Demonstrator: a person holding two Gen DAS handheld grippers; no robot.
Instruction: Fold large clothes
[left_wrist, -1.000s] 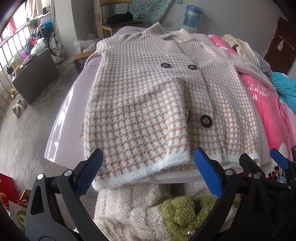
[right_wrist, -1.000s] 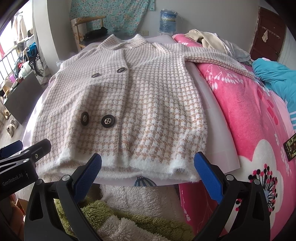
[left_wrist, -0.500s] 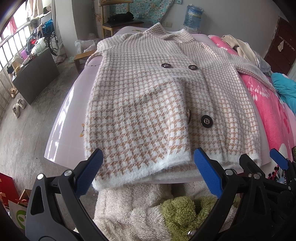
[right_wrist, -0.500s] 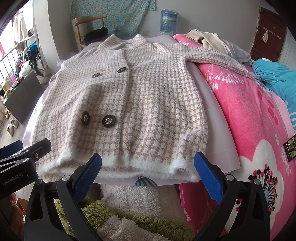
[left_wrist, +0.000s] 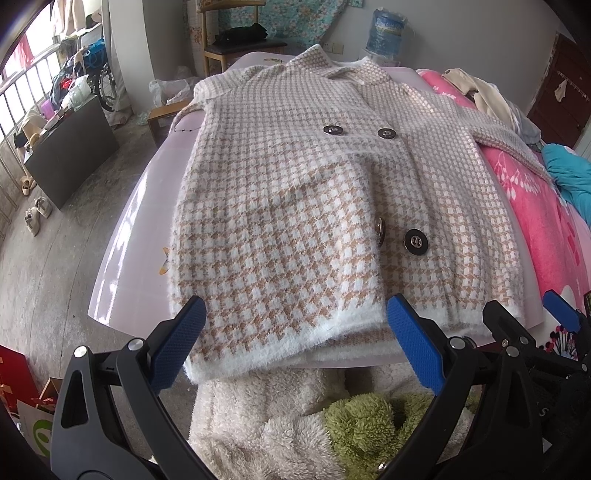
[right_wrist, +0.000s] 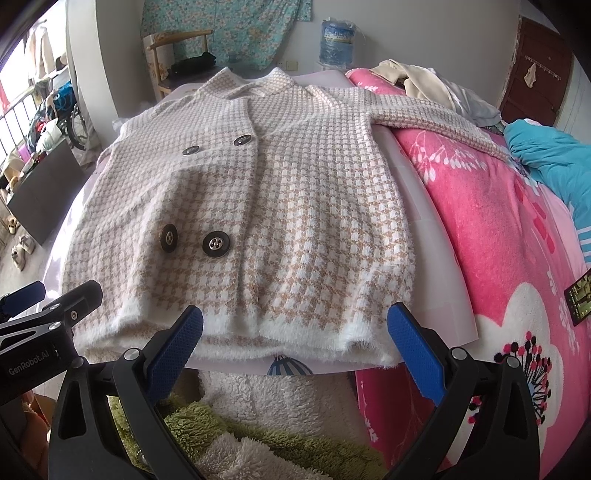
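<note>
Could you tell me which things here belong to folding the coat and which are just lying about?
For the job:
houndstooth coat
left gripper, jaws open
right gripper, jaws open

Lying about:
pink blanket
water bottle
wooden chair
teal garment

The coat (left_wrist: 295, 206) has a long sleeve (right_wrist: 436, 122) that runs over the pink blanket (right_wrist: 487, 229), and its end is hidden behind the blue cloth (right_wrist: 550, 155). The other sleeve drops off the far side of the board (left_wrist: 122, 266), so most of it cannot be seen. One button (left_wrist: 380, 230) is turned on its edge, so its face does not show. The fluffy white and green cloth (left_wrist: 295, 417) is cut off at the bottom of both views. The print on the water bottle (right_wrist: 337, 40) is too small to read. A dark flat thing (right_wrist: 580, 295) sits half out of the picture.
</note>
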